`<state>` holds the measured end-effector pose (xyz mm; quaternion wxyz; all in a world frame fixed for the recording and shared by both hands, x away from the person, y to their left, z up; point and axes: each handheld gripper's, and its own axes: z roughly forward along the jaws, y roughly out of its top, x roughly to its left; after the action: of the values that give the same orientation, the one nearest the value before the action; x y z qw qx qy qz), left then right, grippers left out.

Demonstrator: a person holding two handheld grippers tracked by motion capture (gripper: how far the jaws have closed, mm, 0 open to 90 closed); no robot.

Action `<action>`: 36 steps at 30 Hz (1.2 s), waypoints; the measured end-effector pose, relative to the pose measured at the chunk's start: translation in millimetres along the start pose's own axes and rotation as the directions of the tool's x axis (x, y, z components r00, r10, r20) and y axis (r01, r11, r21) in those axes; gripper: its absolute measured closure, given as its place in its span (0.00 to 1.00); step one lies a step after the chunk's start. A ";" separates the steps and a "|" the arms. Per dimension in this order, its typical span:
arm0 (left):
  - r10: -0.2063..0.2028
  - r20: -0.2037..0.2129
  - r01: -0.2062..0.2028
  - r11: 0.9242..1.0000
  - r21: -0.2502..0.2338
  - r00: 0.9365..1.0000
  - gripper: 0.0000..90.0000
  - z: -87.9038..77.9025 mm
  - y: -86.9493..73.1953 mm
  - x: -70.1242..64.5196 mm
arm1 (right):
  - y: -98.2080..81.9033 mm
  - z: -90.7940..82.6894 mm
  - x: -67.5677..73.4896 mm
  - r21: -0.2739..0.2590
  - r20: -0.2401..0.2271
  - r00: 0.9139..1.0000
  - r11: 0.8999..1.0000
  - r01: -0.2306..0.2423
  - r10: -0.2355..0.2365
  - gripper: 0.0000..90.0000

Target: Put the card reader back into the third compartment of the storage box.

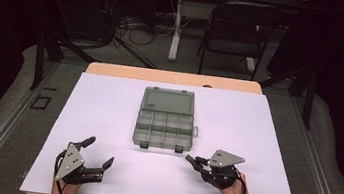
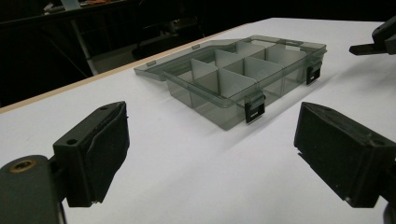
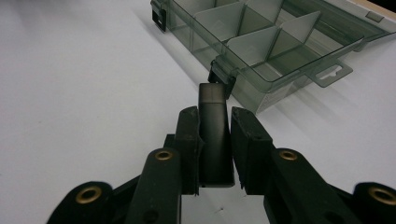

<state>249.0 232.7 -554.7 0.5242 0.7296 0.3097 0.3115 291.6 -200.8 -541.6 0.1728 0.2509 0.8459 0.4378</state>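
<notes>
Presently on the white table:

Item one, organizer box: smoke-grey clear plastic, lid swung fully open and lying flat on the far side, tray split by dividers into compartments, two dark latches on the near wall, a hang tab on its right side. It sits at the middle of the table, beyond both grippers.

Item two, dark block: a small, black, oblong piece, clamped between the pads of the right gripper. It stands lengthwise along the jaws, and its far end juts out past their tips. In the right gripper view that end lies just short of the box's near latch; whether it touches cannot be told.

Item three, left gripper: jaws spread wide, nothing between them, low over bare table at the near left. In the left gripper view the box lies ahead, well beyond the pads.

Behind the table: a folding chair and floor cables.
</notes>
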 end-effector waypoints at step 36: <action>0.004 -0.012 -0.004 1.000 0.009 1.000 0.12 -0.9 1.5 -1.9 | 21.1 -13.7 0.1 -0.063 0.031 0.999 0.998 0.027 -0.026 0.82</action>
<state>247.4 231.3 -553.3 0.5186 0.7305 0.3128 0.3157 290.2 -199.3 -516.6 0.1993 0.2408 0.8322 0.4580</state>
